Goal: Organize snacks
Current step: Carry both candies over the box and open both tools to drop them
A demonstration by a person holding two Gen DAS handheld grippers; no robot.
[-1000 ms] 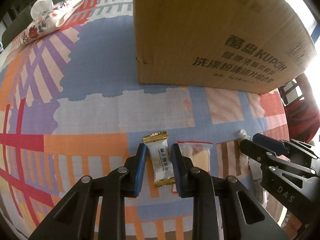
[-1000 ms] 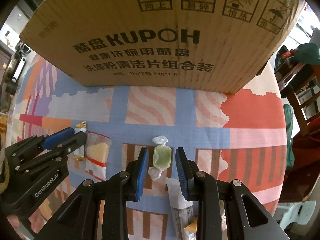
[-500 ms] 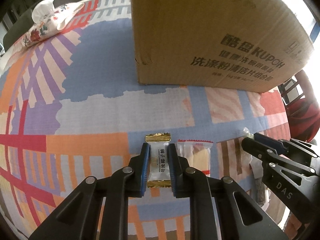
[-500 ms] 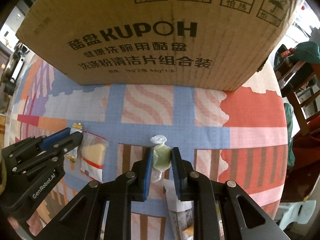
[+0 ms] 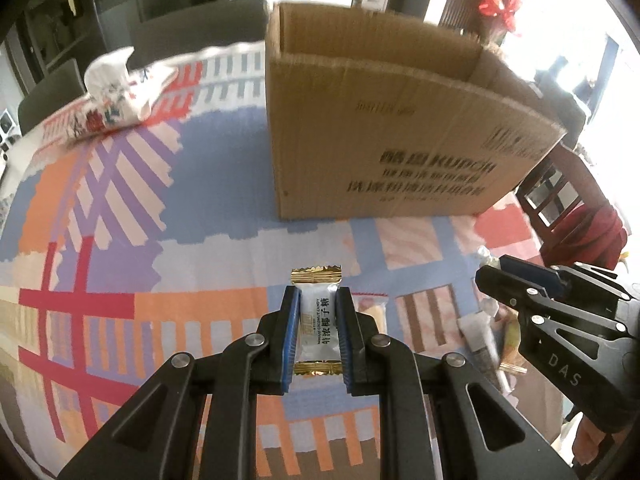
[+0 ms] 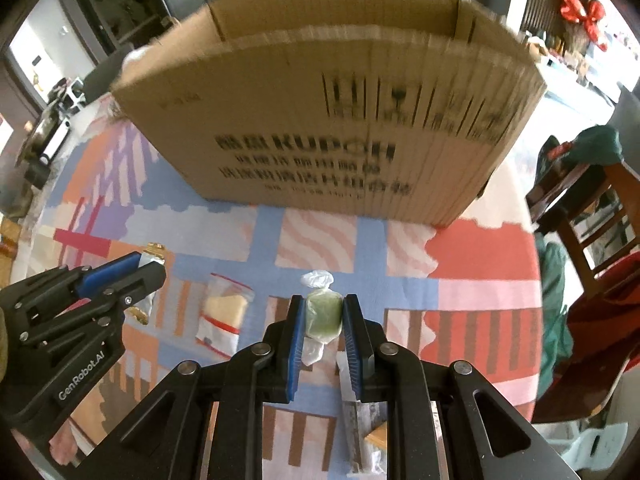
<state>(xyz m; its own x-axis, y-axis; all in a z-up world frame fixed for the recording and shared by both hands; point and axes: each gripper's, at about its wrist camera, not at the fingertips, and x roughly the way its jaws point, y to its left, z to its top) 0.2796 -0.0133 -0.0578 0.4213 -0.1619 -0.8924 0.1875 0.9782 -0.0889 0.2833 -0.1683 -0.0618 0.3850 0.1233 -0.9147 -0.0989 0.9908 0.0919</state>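
My left gripper point(image 5: 318, 300) is shut on a white coconut candy with gold ends point(image 5: 317, 326) and holds it above the patterned tablecloth point(image 5: 180, 272). My right gripper point(image 6: 323, 312) is shut on a green wrapped candy point(image 6: 323, 317), also lifted. An open cardboard box point(image 5: 384, 132) stands behind both; it also shows in the right wrist view point(image 6: 332, 120). A clear packet with a yellow cake point(image 6: 224, 316) lies on the cloth between the grippers. The left gripper point(image 6: 148, 276) shows in the right wrist view, the right gripper point(image 5: 508, 280) in the left wrist view.
More wrapped snacks lie under the right gripper point(image 6: 360, 428) and near it point(image 5: 484, 332). A floral tissue pack point(image 5: 116, 92) sits at the far left of the table. Wooden chairs point(image 6: 588, 216) stand to the right. The table edge curves away on the right.
Both grippers closed on their candies, then lifted them off the cloth. The views have risen, and the box's open top now shows.
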